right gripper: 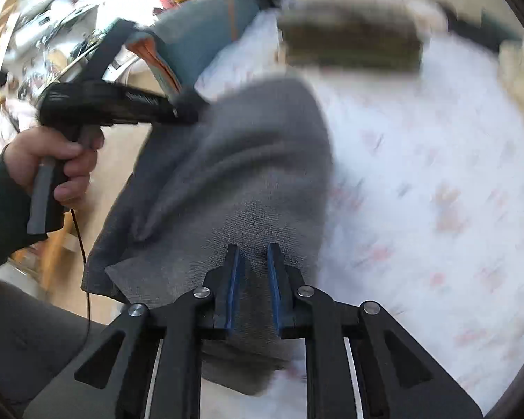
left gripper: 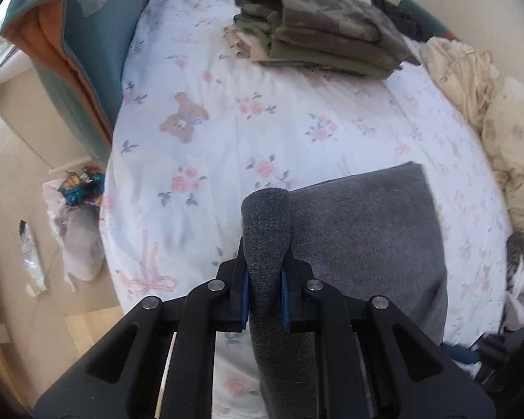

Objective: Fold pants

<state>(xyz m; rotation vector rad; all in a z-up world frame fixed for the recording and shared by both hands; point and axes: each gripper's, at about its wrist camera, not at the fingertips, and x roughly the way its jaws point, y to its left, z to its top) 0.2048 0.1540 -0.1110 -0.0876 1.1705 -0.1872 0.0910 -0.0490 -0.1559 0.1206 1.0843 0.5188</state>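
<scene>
the grey pants (left gripper: pixel 373 230) lie lower centre on the floral bed sheet (left gripper: pixel 227 122), lifted along one edge. the left gripper (left gripper: pixel 265 289) and right gripper (right gripper: pixel 253 289) each pinch a bunched fold. judged mid-fold: layers remain to lay flat. open sheet lies above; the stack of folded clothes (left gripper: pixel 318 31) bounds the top.

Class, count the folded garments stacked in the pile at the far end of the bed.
3 show: a camouflage one on top, an olive green one beneath it, and a beige one at the bottom, poking out on the left. Thin layers may be hidden.
</scene>
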